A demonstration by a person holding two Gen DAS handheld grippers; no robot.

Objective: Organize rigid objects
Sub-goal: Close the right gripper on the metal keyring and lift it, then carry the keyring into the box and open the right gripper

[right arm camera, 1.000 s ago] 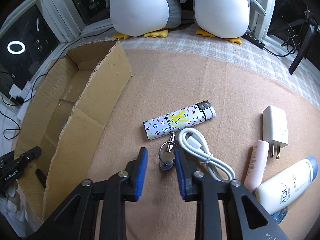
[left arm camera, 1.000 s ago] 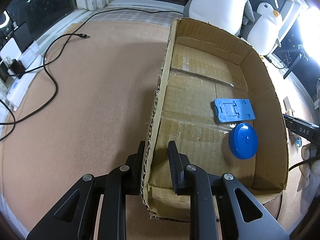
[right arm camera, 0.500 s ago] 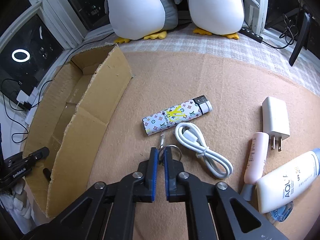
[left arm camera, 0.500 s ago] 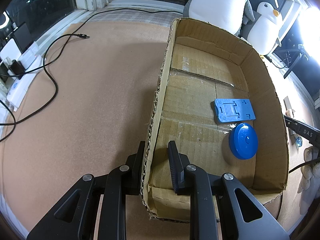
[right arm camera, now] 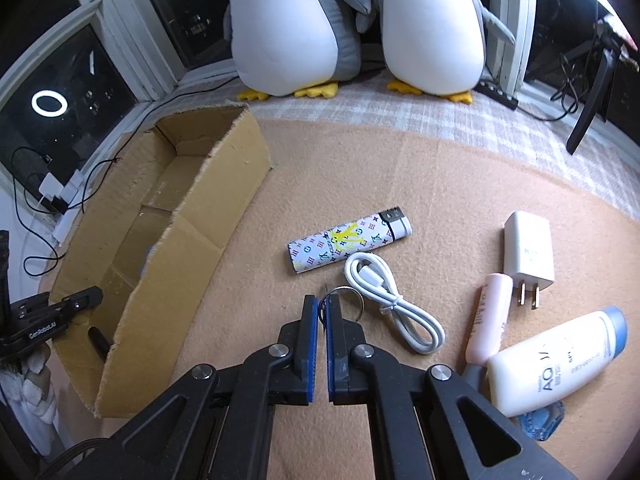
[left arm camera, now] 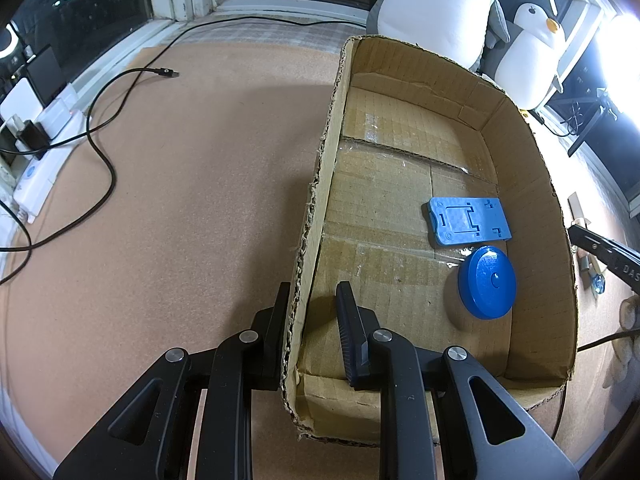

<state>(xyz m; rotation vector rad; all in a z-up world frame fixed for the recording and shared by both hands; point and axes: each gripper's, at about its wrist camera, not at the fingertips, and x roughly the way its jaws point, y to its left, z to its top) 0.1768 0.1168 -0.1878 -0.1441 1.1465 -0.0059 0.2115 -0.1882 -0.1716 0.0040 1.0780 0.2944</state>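
Surface: tan felt mat [right arm camera: 460, 184] below dark windows, two plush penguins [right arm camera: 288, 32] at the far edge.

Right gripper [right arm camera: 322, 312]: blue-padded jaws drawn nearly together on a small key ring [right arm camera: 352, 294]. What hangs from the ring is hidden between the pads; the metal loop juts out at the tips, on the right-hand side.

Relation for the coming move: the cardboard box [right arm camera: 224, 216] lies to the left of these jaws, long axis running away from them toward the penguins, its near wall standing between ring and box floor. Judged: the ring must be lifted over that wall.

Left gripper [left arm camera: 310, 312]: jaws narrow, straddling the box's left wall, the outer finger against it, apparently steadying it.

Box contents: blue plastic stand [left arm camera: 468, 222] lying flat; round blue case [left arm camera: 488, 282] just nearer, both ahead-right of the left jaws.

Loose on the mat, right gripper's view: patterned lighter [right arm camera: 348, 240] just beyond the tips, long axis crosswise; white coiled cable [right arm camera: 392, 300] beside the ring; white charger [right arm camera: 528, 252], pink tube [right arm camera: 490, 318], lotion bottle [right arm camera: 556, 356] further right.
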